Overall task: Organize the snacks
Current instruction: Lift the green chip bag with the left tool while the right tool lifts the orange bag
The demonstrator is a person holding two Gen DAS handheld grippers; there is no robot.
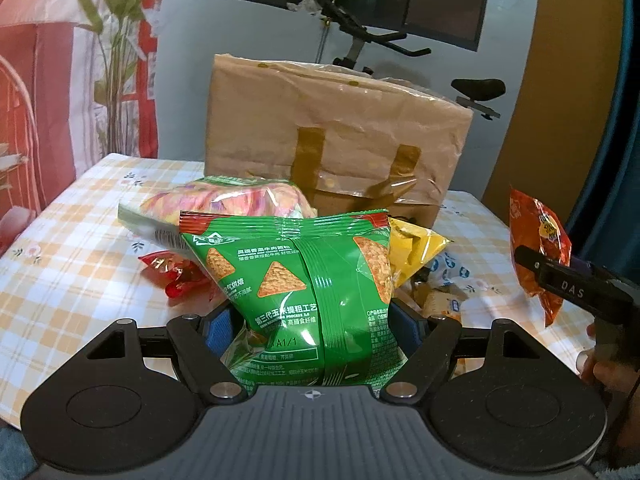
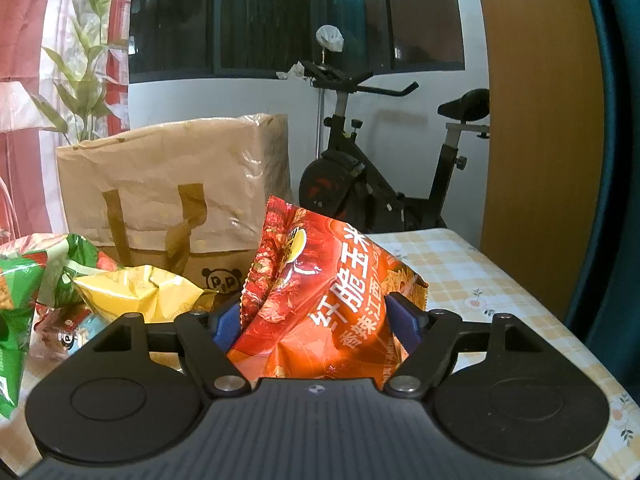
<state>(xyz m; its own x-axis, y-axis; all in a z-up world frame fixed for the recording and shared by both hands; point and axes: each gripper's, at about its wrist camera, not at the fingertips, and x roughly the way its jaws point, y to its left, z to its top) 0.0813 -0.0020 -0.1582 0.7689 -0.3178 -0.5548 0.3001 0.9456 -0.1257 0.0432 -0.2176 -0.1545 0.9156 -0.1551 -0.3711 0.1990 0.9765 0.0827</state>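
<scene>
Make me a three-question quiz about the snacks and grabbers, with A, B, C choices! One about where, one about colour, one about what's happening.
1. Where is the brown paper bag?
A. Behind the snack pile
B. On the floor
C. Under the table

2. What colour is the chip bag in the left gripper?
A. Blue
B. Green
C. White

3. What is the right gripper doing?
A. Hanging open
B. Gripping the red snack bag
C. Holding a cup

Answers: A, it stands beyond the snacks; B, green with triangle chips; B, fingers pinch it.

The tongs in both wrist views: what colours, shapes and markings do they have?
Both tongs, left and right, have black linkage arms with silver pivots, blue fingers and a ribbed grey body bearing a small round emblem. The right tongs' side reads "DAS" in white.
</scene>
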